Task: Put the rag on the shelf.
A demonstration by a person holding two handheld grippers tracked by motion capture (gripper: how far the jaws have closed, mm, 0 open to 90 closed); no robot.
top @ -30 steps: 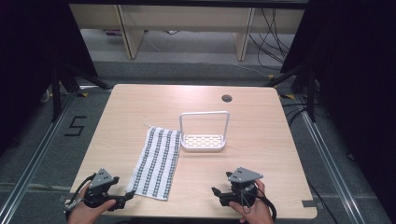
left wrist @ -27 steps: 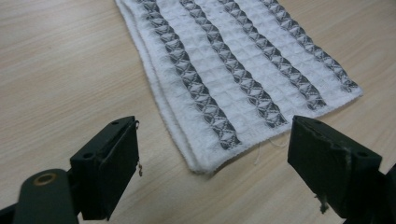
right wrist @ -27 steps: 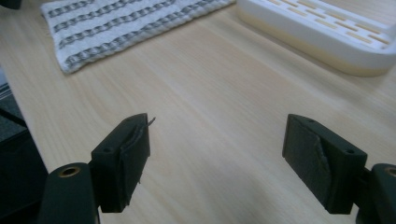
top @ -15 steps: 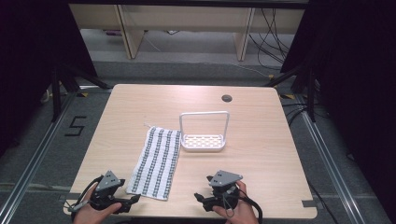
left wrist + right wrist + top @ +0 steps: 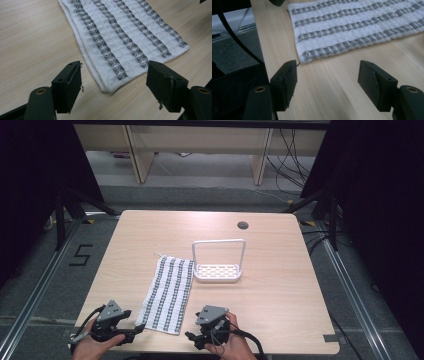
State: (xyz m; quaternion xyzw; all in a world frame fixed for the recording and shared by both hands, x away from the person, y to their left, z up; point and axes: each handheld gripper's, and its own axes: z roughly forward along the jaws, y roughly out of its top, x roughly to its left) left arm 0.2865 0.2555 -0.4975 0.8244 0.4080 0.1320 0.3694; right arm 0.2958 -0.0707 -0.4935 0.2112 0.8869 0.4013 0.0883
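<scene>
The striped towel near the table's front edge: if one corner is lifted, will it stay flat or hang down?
The striped towel is probably floppy: it is thin waffle-weave cloth lying flat, so it would likely droop. It looks folded double at its edge, so the layers might separate. Pushed, it would probably bunch rather than slide.

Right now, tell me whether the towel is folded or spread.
Folded. The towel lies flat, but its near corner shows doubled layers at the edge.

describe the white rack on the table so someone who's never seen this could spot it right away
On the light wooden table, look just past the middle, right of the white waffle-weave cloth with grey stripes. The small white plastic rack sits there: a perforated tray with a tall rectangular loop handle, the one rigid, upright thing beside the flat cloth.
</scene>
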